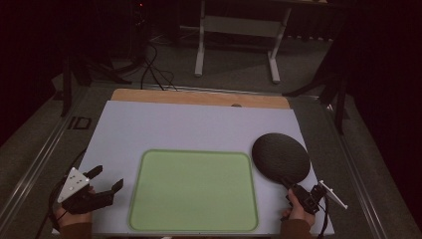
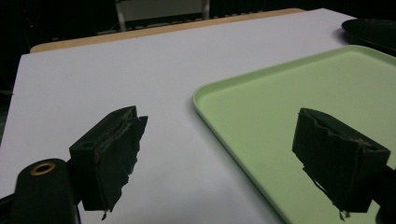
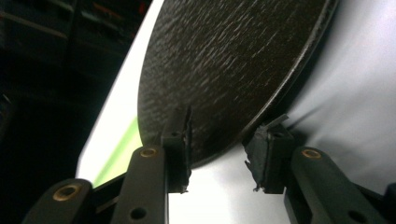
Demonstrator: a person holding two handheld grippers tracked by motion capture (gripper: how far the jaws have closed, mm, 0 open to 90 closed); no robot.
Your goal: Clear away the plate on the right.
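Dim room, white board (image 1: 199,124) on the table, green tray (image 1: 194,191) square in the middle as the likely drop spot. Right gripper (image 3: 217,149) is turned on edge so its jaws straddle the rim of the black round plate (image 1: 280,157) just right of the tray — narrowed, one jaw over the top face, the other beside the edge, grip not sealed. Left gripper (image 1: 107,179) waits wide open beside the tray — holding nothing

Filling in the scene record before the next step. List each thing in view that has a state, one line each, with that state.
black round plate: flat on the white board, right of the tray, its near rim between the right gripper's jaws, not clearly clamped.
green tray: flat on the board, nothing on it.
left gripper: open, holding nothing, beside the tray's left edge.
right gripper: jaws at the plate's rim, partly closed, a jaw on either side.
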